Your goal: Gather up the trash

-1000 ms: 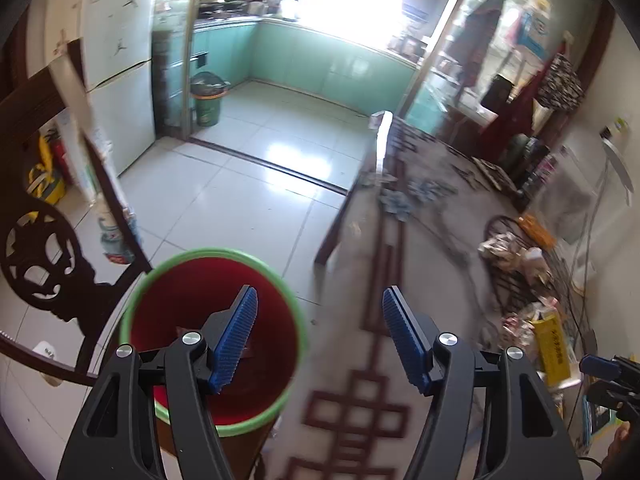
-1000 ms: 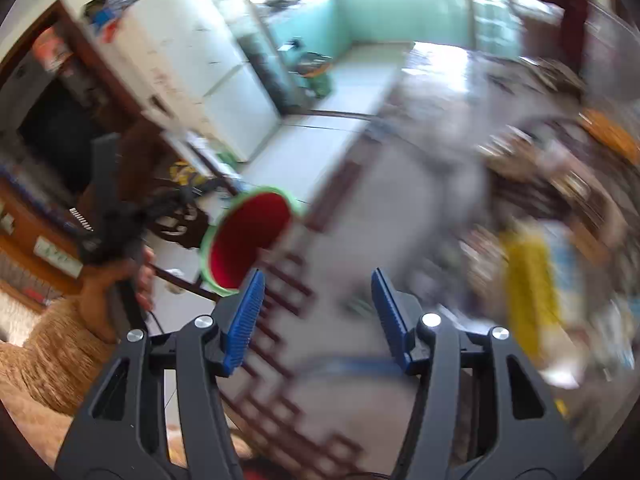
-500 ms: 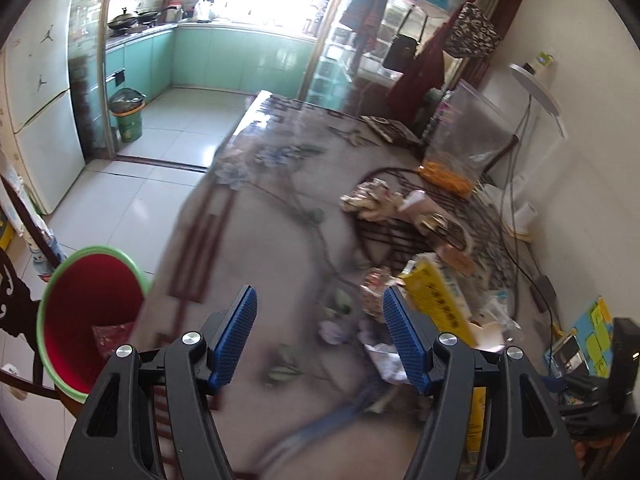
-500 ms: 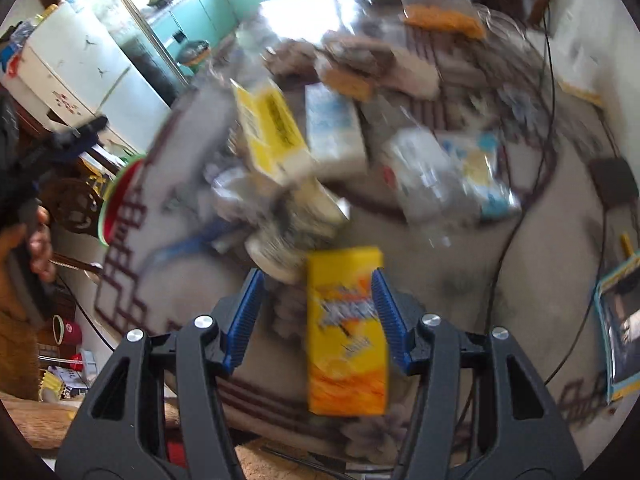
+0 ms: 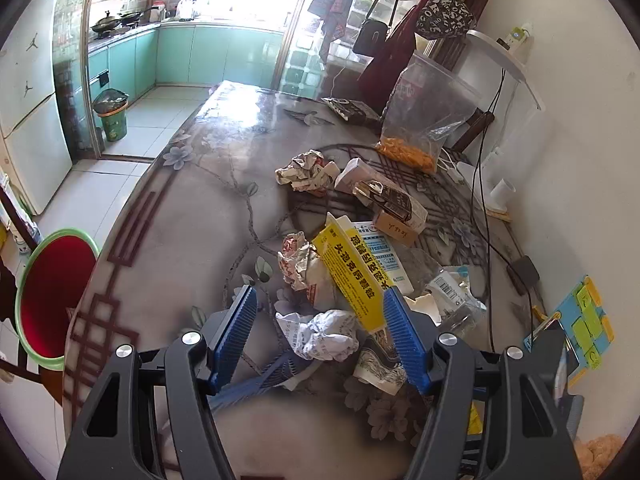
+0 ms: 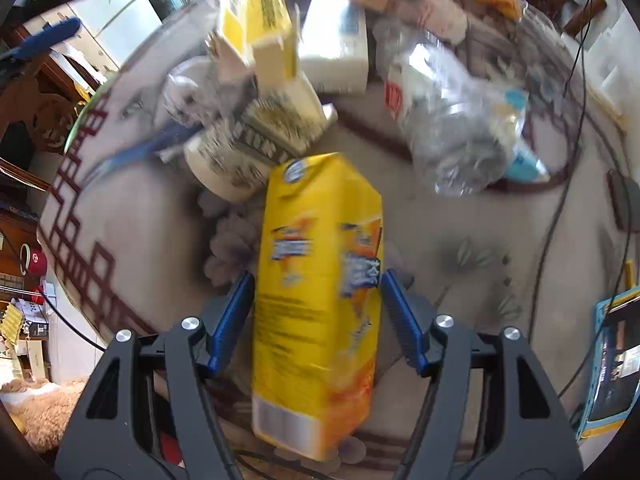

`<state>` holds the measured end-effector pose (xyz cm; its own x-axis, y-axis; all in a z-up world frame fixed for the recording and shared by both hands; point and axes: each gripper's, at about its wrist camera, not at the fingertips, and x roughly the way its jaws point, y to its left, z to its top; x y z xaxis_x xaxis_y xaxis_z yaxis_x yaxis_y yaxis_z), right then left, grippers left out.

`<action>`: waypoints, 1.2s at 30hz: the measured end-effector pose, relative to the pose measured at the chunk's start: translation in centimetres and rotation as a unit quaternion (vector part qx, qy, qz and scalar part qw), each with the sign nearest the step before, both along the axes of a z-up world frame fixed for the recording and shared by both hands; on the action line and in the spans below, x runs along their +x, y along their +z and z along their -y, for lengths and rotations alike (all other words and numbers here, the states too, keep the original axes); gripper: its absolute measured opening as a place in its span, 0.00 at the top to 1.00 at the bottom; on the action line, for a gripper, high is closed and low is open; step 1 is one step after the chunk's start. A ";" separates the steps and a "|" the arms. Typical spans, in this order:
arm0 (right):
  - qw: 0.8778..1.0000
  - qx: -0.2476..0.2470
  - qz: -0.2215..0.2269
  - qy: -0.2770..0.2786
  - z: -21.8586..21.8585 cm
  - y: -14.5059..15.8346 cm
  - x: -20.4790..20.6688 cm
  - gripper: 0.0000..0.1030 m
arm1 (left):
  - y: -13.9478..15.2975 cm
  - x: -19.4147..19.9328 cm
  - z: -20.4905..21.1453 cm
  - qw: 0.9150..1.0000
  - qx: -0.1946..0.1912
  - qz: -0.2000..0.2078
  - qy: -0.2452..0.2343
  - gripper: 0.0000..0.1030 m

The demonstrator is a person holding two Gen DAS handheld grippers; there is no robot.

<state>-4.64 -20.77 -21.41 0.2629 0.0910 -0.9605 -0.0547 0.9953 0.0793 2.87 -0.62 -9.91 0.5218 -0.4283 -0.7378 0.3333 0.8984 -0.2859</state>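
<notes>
Trash is piled on the floral table (image 5: 200, 208). My left gripper (image 5: 320, 332) hovers open over a crumpled white paper (image 5: 324, 336), which lies between its fingers without touching them. A yellow printed box (image 5: 352, 276) leans just beyond. The red bin with a green rim (image 5: 52, 292) stands on the floor by the table's left edge. My right gripper (image 6: 316, 320) points steeply down and straddles a yellow juice carton (image 6: 316, 280) lying on the table. Its jaws are opening, and a thin gap shows at each pad.
Beyond the carton lie a printed paper tub (image 6: 236, 152), a crushed clear bottle (image 6: 452, 132) and a white box (image 6: 336, 52). A bag of orange snacks (image 5: 424, 120), cables (image 5: 480, 184) and a black adapter (image 5: 524, 272) crowd the table's right side. A blue strip (image 5: 276, 372) lies near the front.
The left gripper swung from above the red bin to over the trash pile. The right gripper came down over the yellow carton, and its jaws now stand wider.
</notes>
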 end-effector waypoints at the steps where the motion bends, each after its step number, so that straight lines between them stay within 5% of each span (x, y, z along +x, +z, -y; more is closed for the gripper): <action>1: 1.000 0.004 -0.002 0.002 0.2 -0.4 -0.1 0.40 | 0.1 -0.1 0.2 1.000 0.002 0.001 0.000 0.39; 2: 1.000 0.007 -0.003 0.003 0.4 -0.8 -0.2 0.46 | 0.1 -0.2 0.5 1.000 0.003 0.001 0.000 0.39; 3: 1.000 0.008 -0.004 0.004 0.6 -1.1 -0.3 0.65 | 0.1 -0.3 0.8 1.000 0.004 0.001 -0.003 0.39; 10: 0.996 0.072 0.038 -0.033 4.6 1.5 -0.7 0.65 | -1.6 -1.1 5.2 0.996 0.025 -0.019 -0.086 0.39; 19: 0.984 0.109 0.109 -0.087 9.3 6.6 -1.0 0.65 | -7.5 -2.2 12.8 0.975 0.098 -0.081 -0.182 0.42; 21: 0.983 0.111 0.113 -0.090 10.0 7.0 -1.3 0.65 | -8.6 -2.0 13.5 0.971 0.107 -0.097 -0.191 0.65; 24: 0.983 0.114 0.110 -0.095 10.3 6.9 -1.6 0.65 | -8.9 -1.7 14.0 0.969 0.106 -0.105 -0.195 0.85; 29: 0.981 0.124 0.120 -0.093 10.0 7.4 -1.2 0.65 | -7.8 -1.9 13.4 0.970 0.095 -0.098 -0.199 0.96; 36: 0.978 0.128 0.153 -0.066 8.4 9.9 0.2 0.65 | -3.7 -3.1 11.4 0.975 0.058 -0.068 -0.202 0.97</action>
<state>-4.49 -29.21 -11.47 0.5605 0.2645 -0.7848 0.0130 0.9447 0.3277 -0.27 -11.98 -13.65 0.2217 -0.4884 -0.8440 0.6333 0.7302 -0.2563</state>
